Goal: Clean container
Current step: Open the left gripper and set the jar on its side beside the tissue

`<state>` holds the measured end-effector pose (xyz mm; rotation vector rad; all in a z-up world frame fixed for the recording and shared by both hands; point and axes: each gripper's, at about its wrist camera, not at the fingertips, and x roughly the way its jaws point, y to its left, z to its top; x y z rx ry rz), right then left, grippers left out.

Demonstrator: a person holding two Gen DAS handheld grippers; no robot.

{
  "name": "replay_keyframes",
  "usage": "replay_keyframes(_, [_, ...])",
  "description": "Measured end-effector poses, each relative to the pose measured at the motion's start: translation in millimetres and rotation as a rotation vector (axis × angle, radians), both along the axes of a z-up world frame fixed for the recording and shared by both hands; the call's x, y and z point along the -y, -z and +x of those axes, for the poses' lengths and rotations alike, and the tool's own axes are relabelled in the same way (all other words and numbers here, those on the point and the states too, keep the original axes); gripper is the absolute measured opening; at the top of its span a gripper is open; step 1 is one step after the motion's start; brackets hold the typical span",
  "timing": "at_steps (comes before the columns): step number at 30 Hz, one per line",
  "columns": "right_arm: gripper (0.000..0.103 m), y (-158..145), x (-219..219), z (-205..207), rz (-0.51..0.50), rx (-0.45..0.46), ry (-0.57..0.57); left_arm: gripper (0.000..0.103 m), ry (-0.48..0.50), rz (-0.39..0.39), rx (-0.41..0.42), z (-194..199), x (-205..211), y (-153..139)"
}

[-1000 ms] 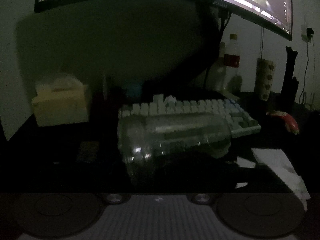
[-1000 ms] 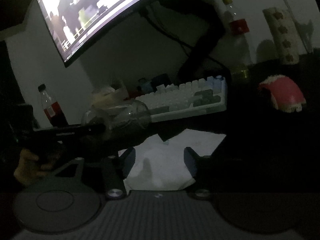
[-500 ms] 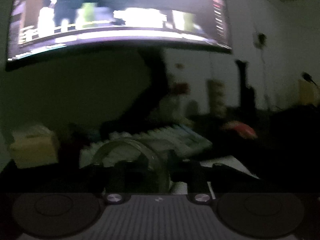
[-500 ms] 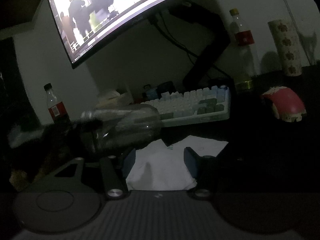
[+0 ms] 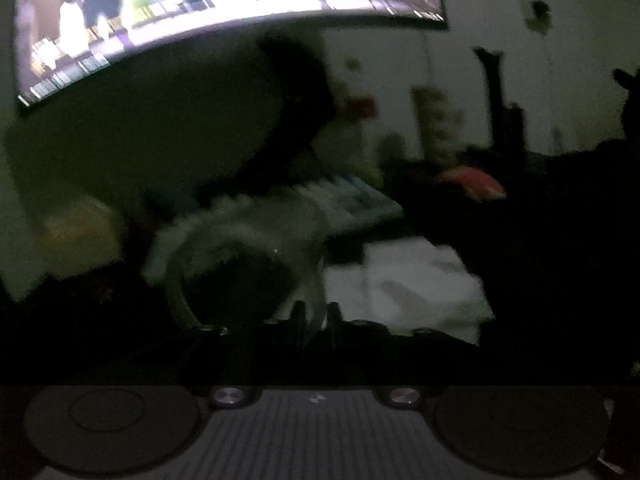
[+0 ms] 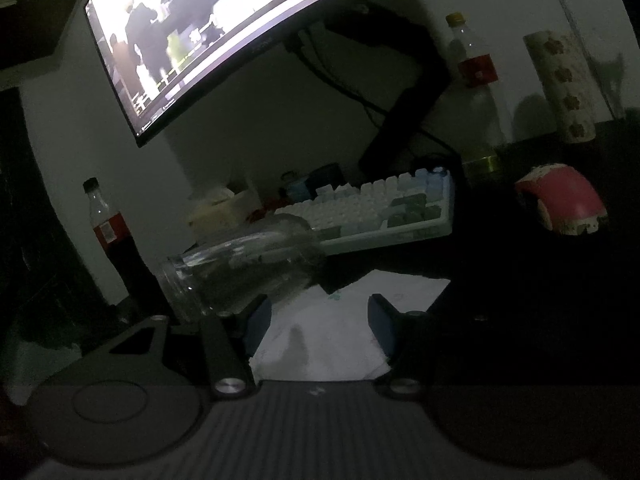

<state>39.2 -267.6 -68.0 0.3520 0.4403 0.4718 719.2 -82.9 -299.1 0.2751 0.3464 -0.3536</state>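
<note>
Left tongs [image 5: 314, 322] clenched on glass jar [image 6: 244, 266] rim, right tongs [image 6: 316, 320] released over tissue [image 6: 320, 340]; next: grab tissue, wipe inside.

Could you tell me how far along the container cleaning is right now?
Done: little; the glass jar lies on its side, no wiping visible. In hand: the left claw is shut, apparently pinching the jar's rim. The right claw stands open over the white tissue. Left: grip the tissue and wipe the jar.
</note>
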Motion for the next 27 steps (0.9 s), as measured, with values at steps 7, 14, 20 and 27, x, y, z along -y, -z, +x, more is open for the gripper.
replay_keyframes(7, [0.058,-0.3,-2.1,-3.2,-0.015,0.018,0.012,0.007,-0.120,0.031,0.097,-16.3,40.6,4.1])
replay_keyframes(14, [0.058,0.9,1.9,-1.5,0.007,0.006,0.012,0.008,-0.047,0.103,0.107,-31.4,65.4,19.9])
replay_keyframes(20, [0.058,1.0,2.4,-1.0,0.013,0.001,0.021,0.008,-0.068,0.107,0.131,-39.0,60.5,20.1])
replay_keyframes(27, [0.058,1.3,0.7,-1.2,0.008,-0.001,0.025,0.008,-0.081,0.079,0.110,-41.1,53.0,20.3])
